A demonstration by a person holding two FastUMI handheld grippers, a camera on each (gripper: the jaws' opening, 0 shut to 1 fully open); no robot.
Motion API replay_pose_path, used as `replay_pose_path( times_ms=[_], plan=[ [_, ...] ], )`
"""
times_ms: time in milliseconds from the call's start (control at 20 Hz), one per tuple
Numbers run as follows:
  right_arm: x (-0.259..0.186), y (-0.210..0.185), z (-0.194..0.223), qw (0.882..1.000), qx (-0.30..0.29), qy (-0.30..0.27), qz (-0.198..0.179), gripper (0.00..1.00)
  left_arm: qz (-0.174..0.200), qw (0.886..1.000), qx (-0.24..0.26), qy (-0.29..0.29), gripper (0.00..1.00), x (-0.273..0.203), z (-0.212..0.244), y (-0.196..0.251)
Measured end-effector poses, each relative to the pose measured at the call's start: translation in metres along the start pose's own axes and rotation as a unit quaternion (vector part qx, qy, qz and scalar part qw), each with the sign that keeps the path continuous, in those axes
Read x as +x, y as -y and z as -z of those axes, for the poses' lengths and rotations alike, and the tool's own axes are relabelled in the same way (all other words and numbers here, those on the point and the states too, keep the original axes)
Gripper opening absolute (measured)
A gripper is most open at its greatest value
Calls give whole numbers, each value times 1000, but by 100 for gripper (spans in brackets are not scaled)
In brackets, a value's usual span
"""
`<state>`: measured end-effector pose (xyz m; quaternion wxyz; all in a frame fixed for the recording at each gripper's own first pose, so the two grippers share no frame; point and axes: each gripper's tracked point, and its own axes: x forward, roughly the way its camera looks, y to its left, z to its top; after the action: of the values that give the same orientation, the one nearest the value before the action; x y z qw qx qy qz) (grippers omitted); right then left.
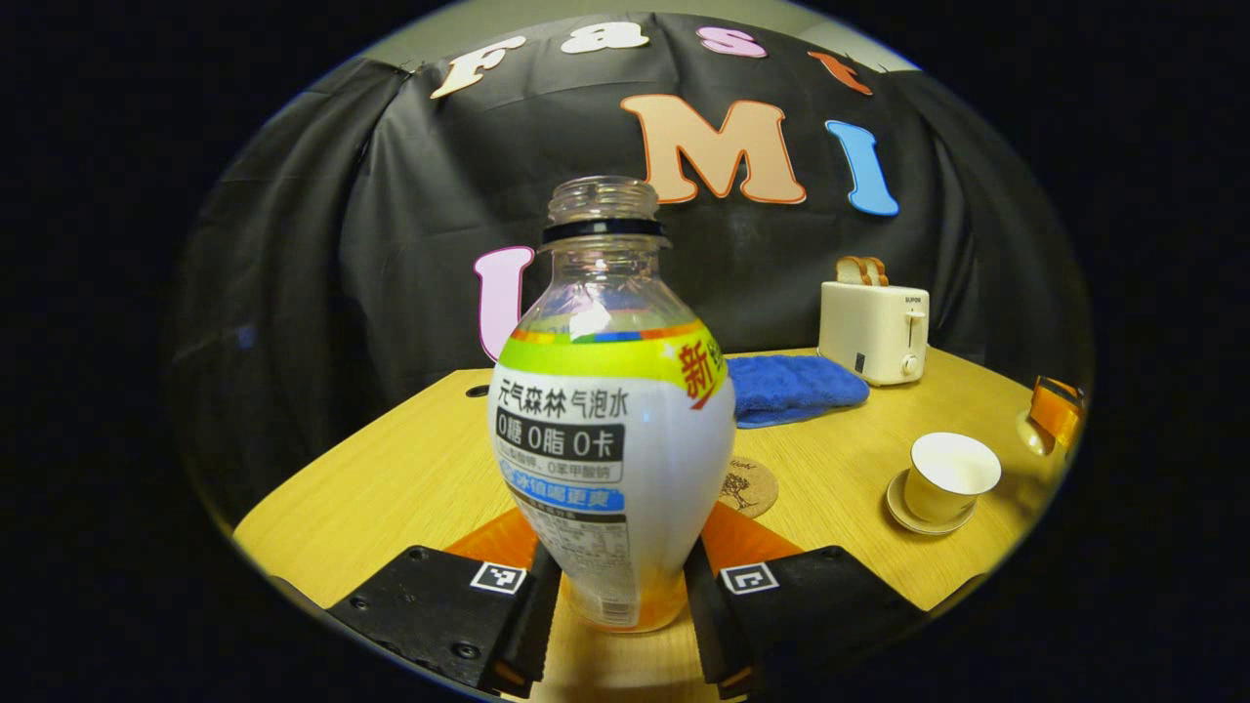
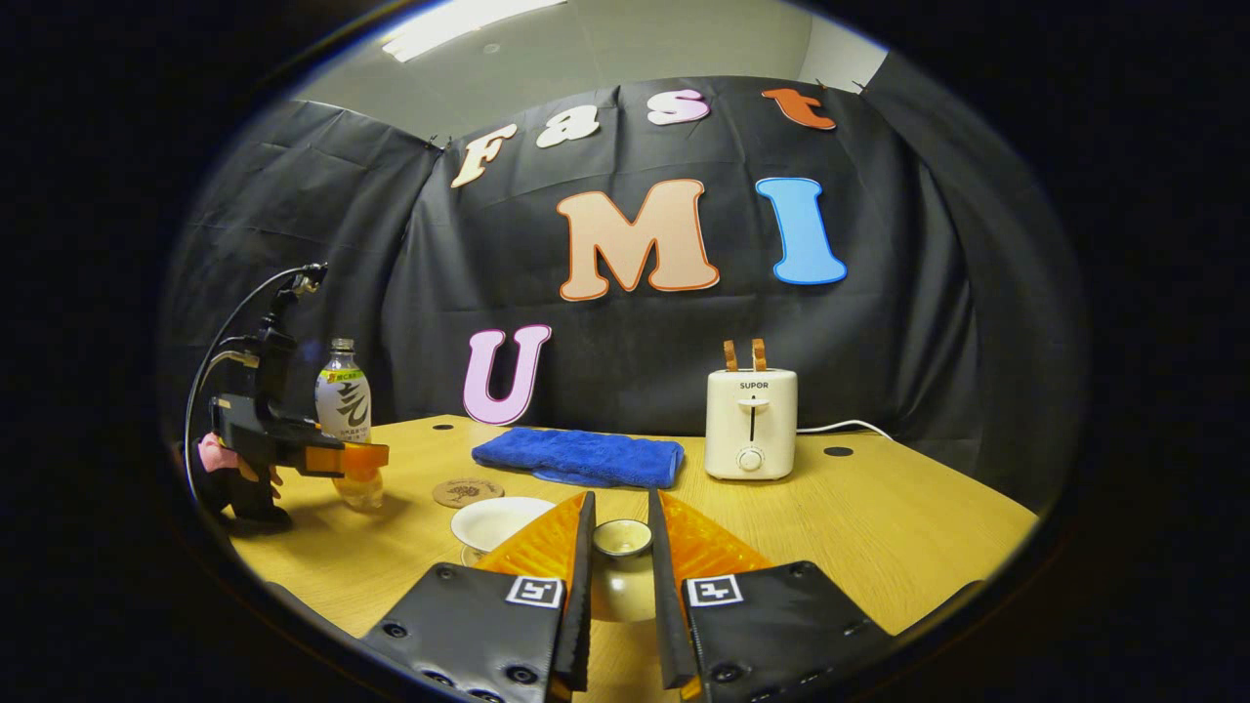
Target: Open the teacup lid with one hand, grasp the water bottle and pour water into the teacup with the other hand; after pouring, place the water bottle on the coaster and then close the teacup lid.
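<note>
Water bottle [image 1: 611,420], uncapped and upright on the counter [image 1: 391,478], is gripped low by the left tongs [image 1: 615,586]; coaster [image 1: 748,486] and open teacup [image 1: 945,476] lie rightward. Teacup lid [image 2: 622,576] is clamped by the right tongs [image 2: 619,576].

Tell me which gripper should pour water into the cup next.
Left. The left gripper is shut on the uncapped bottle, and the cup stands open ahead. The right gripper is busy holding the lid off the cup.
</note>
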<state>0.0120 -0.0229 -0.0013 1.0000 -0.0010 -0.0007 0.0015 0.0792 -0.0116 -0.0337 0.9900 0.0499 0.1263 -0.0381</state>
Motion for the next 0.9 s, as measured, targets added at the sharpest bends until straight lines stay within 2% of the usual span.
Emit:
replay_pose_path(
  times_ms=[200, 400, 600, 800, 900],
  plan=[
    [2, 10, 0, 1000, 0, 0, 10, 31, -20, 996, 85, 15, 57, -5, -27, 4],
    [3, 21, -1, 1000, 0, 0, 20, 31, -54, 980, 190, 15, 57, -9, -39, 1],
    [3, 35, -2, 999, -1, 0, 33, 31, -87, 945, 316, 5, 57, -7, -42, -9],
    [2, 54, -3, 999, -2, 2, 52, 31, -115, 894, 434, -5, 58, -7, -46, -10],
    [2, 61, -3, 998, -2, 2, 60, 31, -115, 877, 467, -15, 58, -6, -41, -6]
  ],
)
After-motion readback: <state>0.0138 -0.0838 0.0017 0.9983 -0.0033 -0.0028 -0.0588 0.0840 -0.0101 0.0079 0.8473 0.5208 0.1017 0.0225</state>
